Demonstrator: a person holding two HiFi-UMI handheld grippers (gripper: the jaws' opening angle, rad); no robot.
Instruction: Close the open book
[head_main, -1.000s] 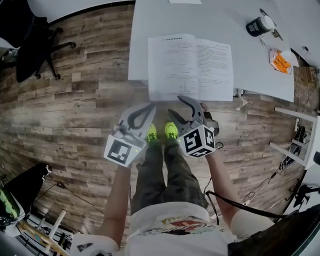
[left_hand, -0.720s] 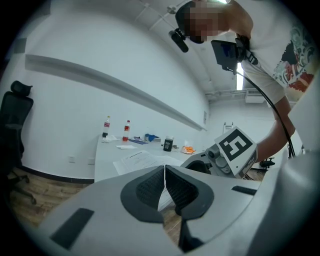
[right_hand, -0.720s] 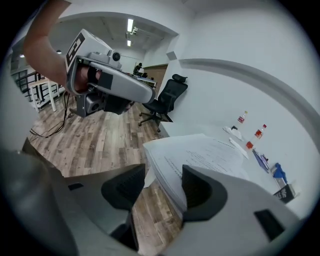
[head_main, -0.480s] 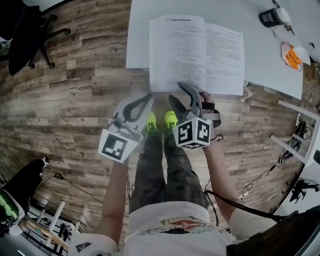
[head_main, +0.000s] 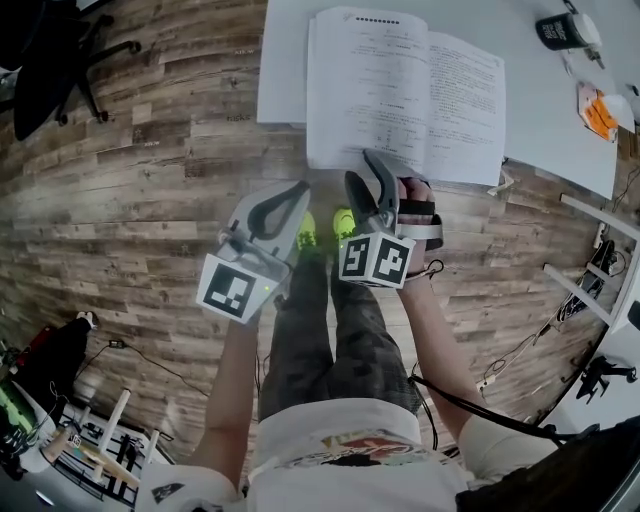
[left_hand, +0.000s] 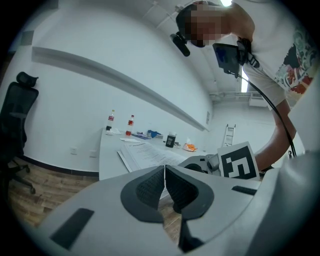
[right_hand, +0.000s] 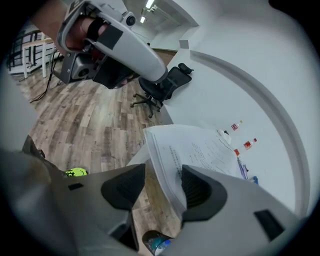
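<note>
Two things matter here: the open white-paged book (head_main: 400, 90) lies flat on the white rectangular table (head_main: 280, 70), and its near edge juts past the table's edge. The left grey two-jaw gripper (head_main: 298, 192) hangs just short of the book's near left corner, its dark ribbed pads pressed together with nothing between them. The right grey two-jaw gripper (head_main: 362, 170) sits at the book's near edge, jaws moderately apart, with the page stack's edge showing in the gap; contact cannot be told. A black cylindrical cup (head_main: 565, 30) stands beyond the book's far right corner.
</note>
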